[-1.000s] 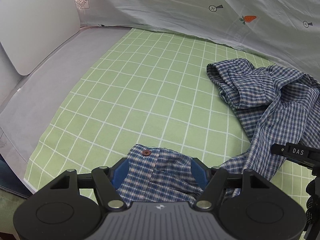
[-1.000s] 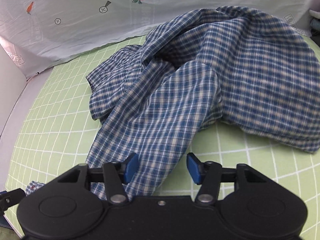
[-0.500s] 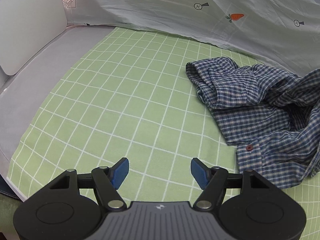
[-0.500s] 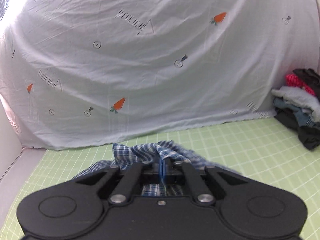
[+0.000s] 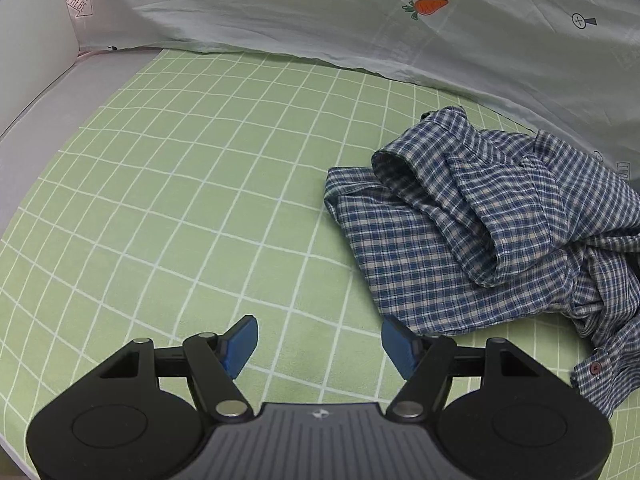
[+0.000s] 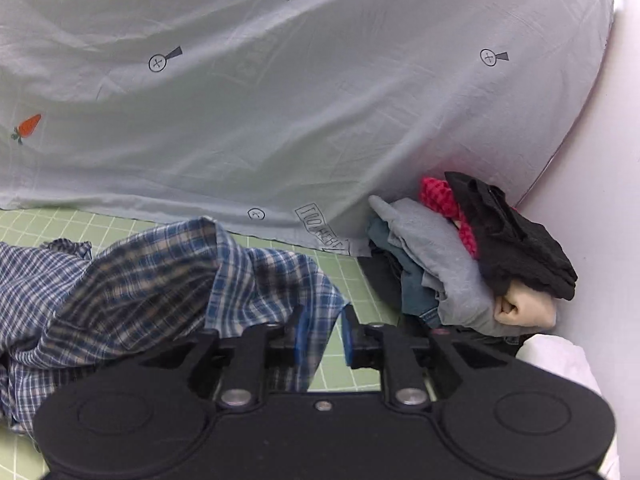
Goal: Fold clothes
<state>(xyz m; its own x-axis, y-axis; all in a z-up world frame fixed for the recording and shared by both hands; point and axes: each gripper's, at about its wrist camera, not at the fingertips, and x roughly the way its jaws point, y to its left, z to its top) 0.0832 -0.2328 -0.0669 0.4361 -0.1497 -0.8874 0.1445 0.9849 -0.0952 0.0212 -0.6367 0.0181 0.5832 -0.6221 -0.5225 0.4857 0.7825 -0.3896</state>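
Crumpled plaid shirt (image 5: 460,240) on gridded green sheet (image 5: 180,200); left gripper (image 5: 318,340) fingers spread, empty; right gripper (image 6: 323,332) fingers opening, shirt cloth between.

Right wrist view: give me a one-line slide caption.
Right gripper opening, plaid shirt still between its jaws, beside a clothes pile on the green sheet.
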